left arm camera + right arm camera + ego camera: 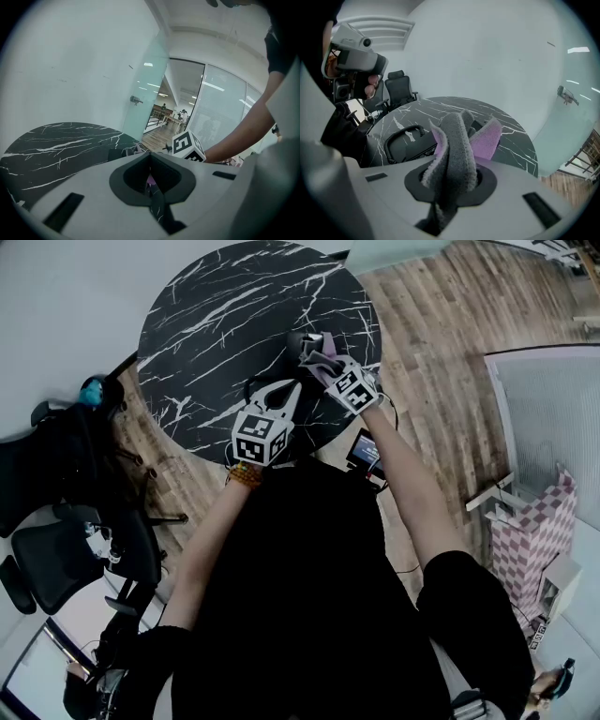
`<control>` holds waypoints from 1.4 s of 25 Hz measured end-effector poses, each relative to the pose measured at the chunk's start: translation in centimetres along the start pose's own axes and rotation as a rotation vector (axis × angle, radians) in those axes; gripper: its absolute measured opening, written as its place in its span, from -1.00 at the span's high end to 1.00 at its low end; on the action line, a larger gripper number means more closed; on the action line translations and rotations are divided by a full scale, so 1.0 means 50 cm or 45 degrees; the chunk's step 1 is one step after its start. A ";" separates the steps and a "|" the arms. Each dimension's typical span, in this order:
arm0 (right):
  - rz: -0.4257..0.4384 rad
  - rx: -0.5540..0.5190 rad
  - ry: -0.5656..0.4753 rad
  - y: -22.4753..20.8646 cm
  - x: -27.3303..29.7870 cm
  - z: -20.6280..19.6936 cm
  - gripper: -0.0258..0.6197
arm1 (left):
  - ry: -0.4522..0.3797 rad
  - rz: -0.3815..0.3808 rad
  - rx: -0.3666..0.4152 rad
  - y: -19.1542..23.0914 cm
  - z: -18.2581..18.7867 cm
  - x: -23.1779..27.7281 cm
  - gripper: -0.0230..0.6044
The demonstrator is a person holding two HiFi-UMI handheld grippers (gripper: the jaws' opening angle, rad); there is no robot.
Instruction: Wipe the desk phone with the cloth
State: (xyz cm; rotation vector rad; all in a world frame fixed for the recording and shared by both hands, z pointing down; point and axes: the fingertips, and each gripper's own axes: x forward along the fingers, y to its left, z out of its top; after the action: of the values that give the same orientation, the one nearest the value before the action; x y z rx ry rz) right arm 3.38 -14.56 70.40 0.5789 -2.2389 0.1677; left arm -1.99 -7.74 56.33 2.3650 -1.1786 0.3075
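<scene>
Both forearms reach out over the table (211, 320), the right gripper (317, 360) pinching the cloth (457, 140) by the phone (410, 149), the left gripper (151, 177) beside it, jaws pressed together.

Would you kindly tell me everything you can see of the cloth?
The cloth looks like fluffy microfibre, grey on one face and lilac on the other. It is bunched into upright folds, pinched in the shut right tongs, and held close to the black desk phone on the marble table.
</scene>
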 end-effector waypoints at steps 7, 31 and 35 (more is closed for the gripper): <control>0.160 -0.028 0.027 0.033 0.005 -0.028 0.73 | 0.001 -0.007 0.002 -0.004 0.002 0.003 0.89; 0.380 0.073 0.146 0.133 0.010 -0.084 0.73 | 0.012 -0.013 0.010 -0.012 -0.003 0.006 0.89; 0.458 0.213 0.149 0.141 -0.008 -0.072 0.73 | -0.006 -0.012 0.029 -0.012 0.012 0.004 0.89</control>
State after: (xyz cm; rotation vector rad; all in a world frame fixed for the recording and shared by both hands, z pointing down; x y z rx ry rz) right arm 2.81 -7.11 72.98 0.2397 -2.2094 0.5616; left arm -1.40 -7.90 55.70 2.3918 -1.1712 0.3143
